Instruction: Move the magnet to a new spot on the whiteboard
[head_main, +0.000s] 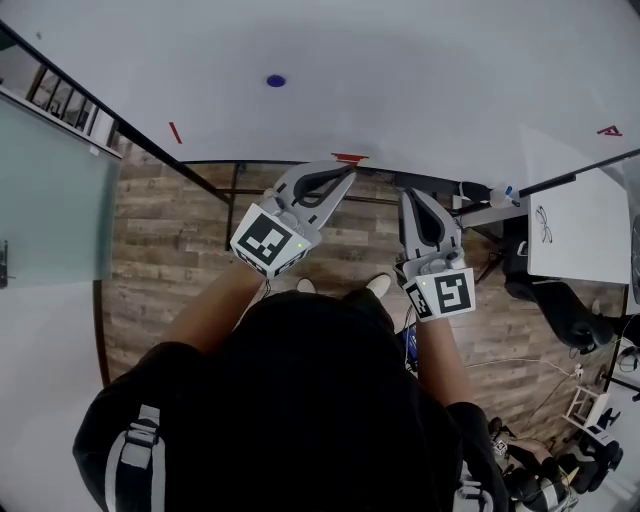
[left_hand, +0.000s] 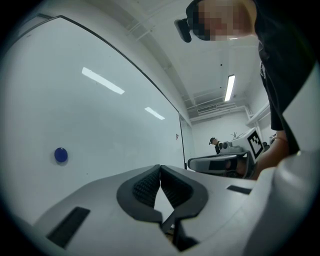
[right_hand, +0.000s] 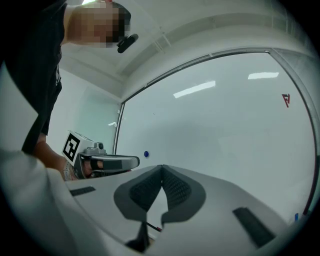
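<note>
A small round blue magnet (head_main: 276, 81) sticks to the whiteboard (head_main: 420, 70), well above both grippers. It also shows at the left in the left gripper view as the magnet (left_hand: 61, 155), and as a tiny blue dot, the magnet (right_hand: 146, 154), in the right gripper view. My left gripper (head_main: 345, 175) is held below the board's lower edge, its jaws shut with nothing between them (left_hand: 160, 167). My right gripper (head_main: 409, 195) hangs beside it to the right, also shut and empty (right_hand: 162, 167). Neither gripper touches the magnet or the board.
Red marks sit on the whiteboard: a short stroke (head_main: 176, 132), a bar at the lower edge (head_main: 349, 157) and a small sign at the right (head_main: 609, 130). A glass wall (head_main: 50, 190) stands left. A white table (head_main: 580, 225) and black chairs are at the right, over a wooden floor (head_main: 180, 240).
</note>
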